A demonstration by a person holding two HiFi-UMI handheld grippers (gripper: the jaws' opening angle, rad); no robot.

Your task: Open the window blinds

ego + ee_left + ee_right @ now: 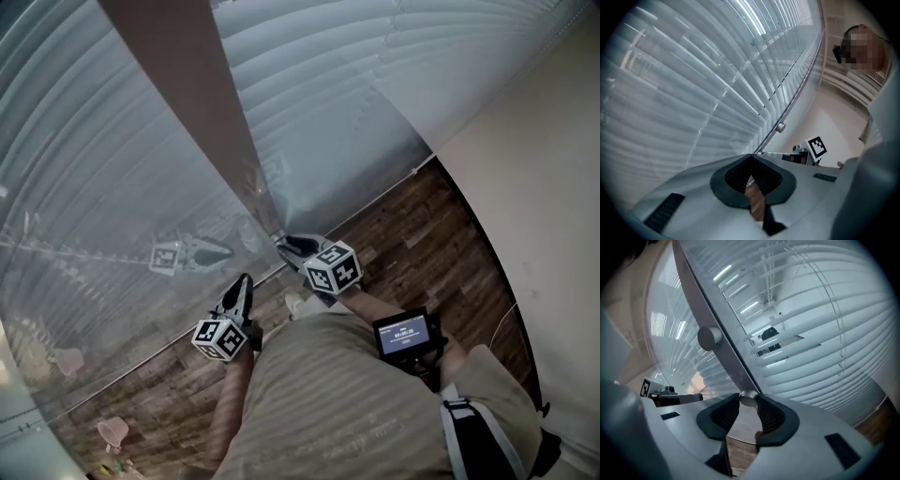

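White slatted blinds (309,103) hang shut behind glass; they also fill the left gripper view (693,93) and the right gripper view (825,348). A small silver knob (748,399) sits low on the metal frame strip (722,333). My right gripper (748,401) is shut on that knob, one pad against each side. In the head view the right gripper (283,244) reaches the foot of the brown frame post (197,103). My left gripper (246,279) hangs beside it, apart from the glass. Its jaws (751,158) are shut with nothing between them.
A second silver knob (709,337) sits higher on the same strip, also seen from the left (780,126). Dark wood floor (412,244) runs along the glass to a beige wall (544,187). A small screen device (403,335) hangs at the person's waist.
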